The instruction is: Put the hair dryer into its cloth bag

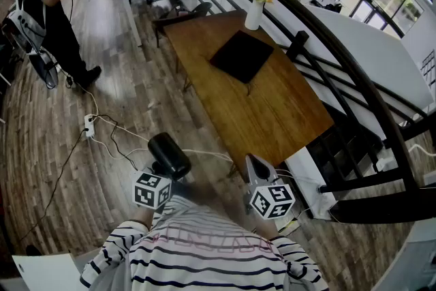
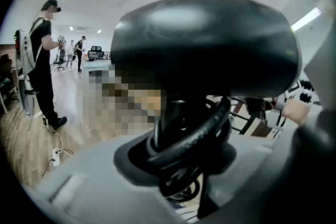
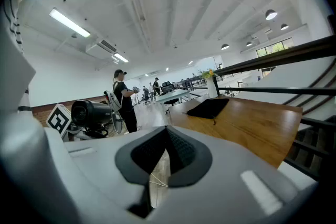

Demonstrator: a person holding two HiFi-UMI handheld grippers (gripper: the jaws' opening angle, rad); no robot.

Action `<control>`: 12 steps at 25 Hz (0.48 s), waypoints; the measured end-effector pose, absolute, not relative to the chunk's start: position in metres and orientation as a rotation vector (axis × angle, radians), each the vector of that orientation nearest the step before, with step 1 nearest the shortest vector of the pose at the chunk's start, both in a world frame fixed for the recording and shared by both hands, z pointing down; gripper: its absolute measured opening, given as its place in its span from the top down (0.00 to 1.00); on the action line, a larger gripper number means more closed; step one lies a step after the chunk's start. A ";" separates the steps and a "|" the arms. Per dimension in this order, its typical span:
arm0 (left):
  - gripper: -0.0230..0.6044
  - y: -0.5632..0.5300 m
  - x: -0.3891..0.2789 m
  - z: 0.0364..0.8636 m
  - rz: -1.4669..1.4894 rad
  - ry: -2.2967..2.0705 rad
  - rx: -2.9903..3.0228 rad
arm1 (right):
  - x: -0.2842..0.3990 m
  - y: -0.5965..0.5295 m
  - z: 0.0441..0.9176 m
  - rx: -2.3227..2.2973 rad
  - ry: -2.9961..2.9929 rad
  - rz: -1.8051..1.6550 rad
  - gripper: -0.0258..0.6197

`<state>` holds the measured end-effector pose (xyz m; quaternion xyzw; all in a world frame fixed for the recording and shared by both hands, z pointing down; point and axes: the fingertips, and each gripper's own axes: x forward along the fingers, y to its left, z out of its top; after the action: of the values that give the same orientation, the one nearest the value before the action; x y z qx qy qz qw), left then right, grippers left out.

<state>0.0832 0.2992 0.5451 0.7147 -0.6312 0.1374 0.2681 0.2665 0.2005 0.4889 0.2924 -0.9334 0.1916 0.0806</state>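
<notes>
- Left tongs (image 1: 162,172) grip the dryer (image 1: 169,155) by its cord-wrapped handle, barrel uppermost, over the floor (image 1: 82,78) off the counter's (image 1: 286,105) near end.
- Right tongs (image 3: 167,157) are pressed together on nothing, just beside the counter's near corner.
- The black bag (image 1: 242,56) lies flat on the counter, well apart from the dryer, near a vase (image 1: 253,13).

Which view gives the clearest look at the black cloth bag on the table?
The head view: the cloth bag lies flat on the wooden table, seen whole from above. The right gripper view shows it low and edge-on. The left gripper view is filled by the hair dryer; no bag shows.
</notes>
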 end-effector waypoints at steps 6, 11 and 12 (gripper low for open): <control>0.68 0.295 0.072 0.543 0.369 -1.699 1.928 | 0.254 0.196 0.488 0.871 -2.784 0.572 0.96; 0.68 0.296 0.069 0.543 0.365 -1.702 1.928 | 0.253 0.193 0.481 0.906 -2.841 0.630 0.96; 0.68 0.296 0.069 0.543 0.365 -1.704 1.926 | 0.254 0.191 0.479 0.919 -2.866 0.664 0.96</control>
<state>0.0689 0.2963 0.5433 0.7143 -0.6318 0.1352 0.2689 0.2536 0.1912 0.4787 0.2982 -0.9294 0.2153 0.0299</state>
